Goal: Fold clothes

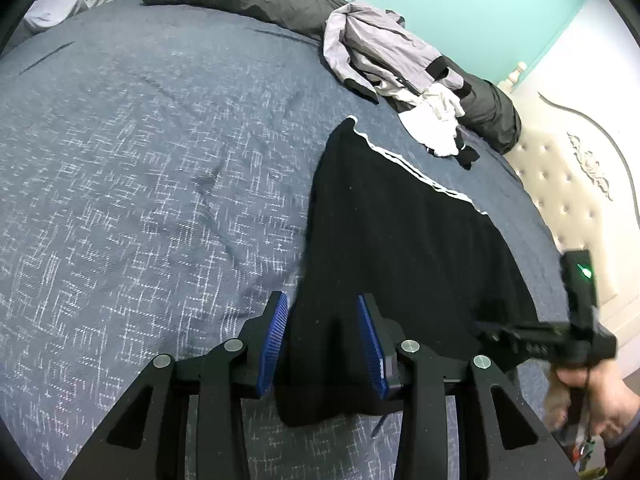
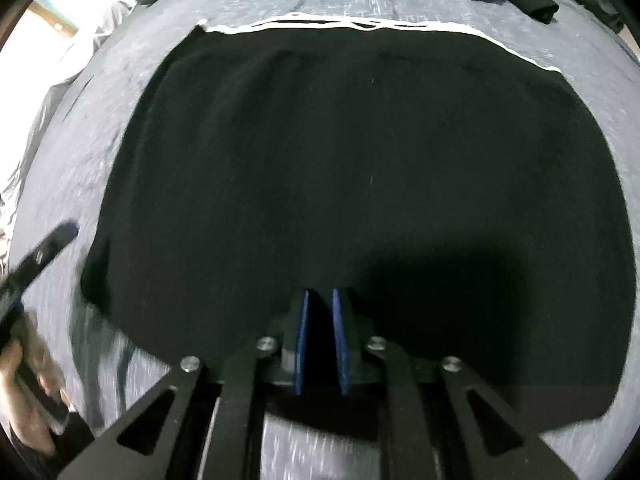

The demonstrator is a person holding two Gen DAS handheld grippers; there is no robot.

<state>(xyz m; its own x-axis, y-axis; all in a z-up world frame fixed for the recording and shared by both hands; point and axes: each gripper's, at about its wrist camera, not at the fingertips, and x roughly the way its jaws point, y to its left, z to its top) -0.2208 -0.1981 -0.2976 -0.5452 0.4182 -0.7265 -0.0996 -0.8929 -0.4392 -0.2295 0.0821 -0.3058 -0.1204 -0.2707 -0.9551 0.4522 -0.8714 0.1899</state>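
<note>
Seemingly soft and limp, the black garment (image 1: 400, 248) lies spread on the bed (image 1: 140, 180), white trim along its far edge. From the left wrist view, the left hand-held gripper (image 1: 324, 344) stands half spread, its near corner bunched between the pads; whether they press it I cannot tell. From the right wrist view, the right hand-held gripper (image 2: 320, 340) is nearly pressed together over the near hem, dark cloth seemingly pinched. Being floppy, it wants holding at corners or hem

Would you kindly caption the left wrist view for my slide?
Left gripper straddles the near edge of a black garment spread on a blue bedspread.
</note>
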